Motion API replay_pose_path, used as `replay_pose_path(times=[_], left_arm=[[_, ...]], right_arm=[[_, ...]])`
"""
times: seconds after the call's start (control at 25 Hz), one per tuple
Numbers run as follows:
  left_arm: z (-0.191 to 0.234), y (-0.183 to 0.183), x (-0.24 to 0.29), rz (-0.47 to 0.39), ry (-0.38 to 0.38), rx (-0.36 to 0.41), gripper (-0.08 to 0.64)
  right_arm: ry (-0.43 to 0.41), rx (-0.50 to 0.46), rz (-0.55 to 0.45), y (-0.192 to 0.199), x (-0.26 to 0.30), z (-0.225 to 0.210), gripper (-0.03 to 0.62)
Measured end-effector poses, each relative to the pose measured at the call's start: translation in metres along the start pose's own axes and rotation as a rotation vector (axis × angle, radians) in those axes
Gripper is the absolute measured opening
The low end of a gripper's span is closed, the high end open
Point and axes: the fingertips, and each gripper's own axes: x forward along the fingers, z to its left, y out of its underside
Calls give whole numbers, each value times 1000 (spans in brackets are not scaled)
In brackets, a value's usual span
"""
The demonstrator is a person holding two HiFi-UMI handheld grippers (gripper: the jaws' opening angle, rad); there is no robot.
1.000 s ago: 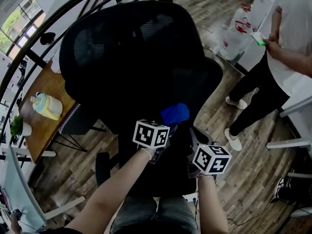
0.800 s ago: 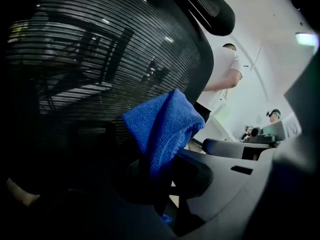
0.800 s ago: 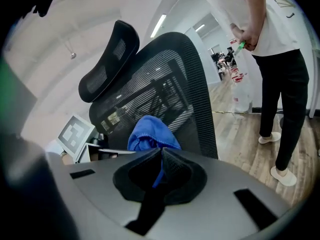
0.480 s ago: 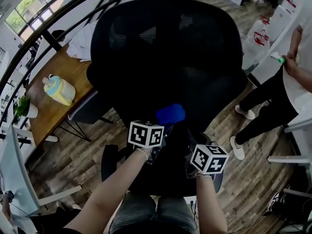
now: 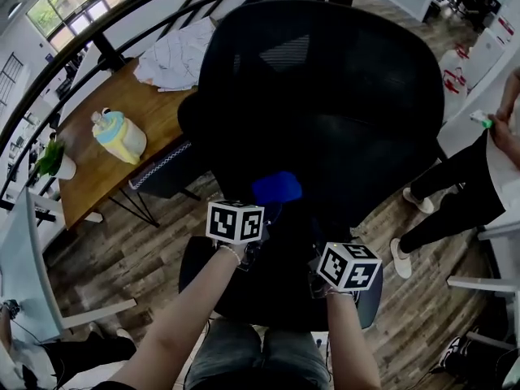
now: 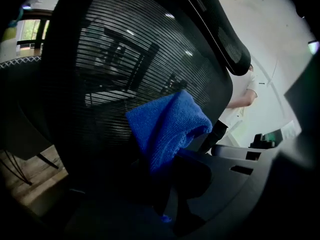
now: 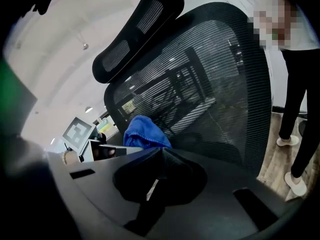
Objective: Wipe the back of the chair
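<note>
On the wooden desk (image 5: pixel 96 179) at the left I count one pastel jug (image 5: pixel 119 135), one small potted plant (image 5: pixel 54 159) by its left edge and one crumpled white garment (image 5: pixel 175 55) at its far corner. Beside it is the one black mesh chair (image 5: pixel 325 96); the left gripper (image 5: pixel 266 214) is clamped on the single blue cloth (image 5: pixel 276 188), which is pressed against the lower part of the chair's back (mesh all round it). The right gripper (image 5: pixel 318 265) sits just beside, jaws nearly together on nothing, and one person (image 5: pixel 467 177) stands at the far right.
</note>
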Motion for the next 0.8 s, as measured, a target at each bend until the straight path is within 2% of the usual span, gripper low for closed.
replay_pose_path(times=[0.32, 0.8], left_arm=[[43, 1, -31, -35, -66, -84, 75], [91, 3, -65, -96, -127, -182, 74]], right_arm=[[-54, -45, 43, 5, 21, 33, 29], [-78, -76, 97, 24, 31, 55, 29]])
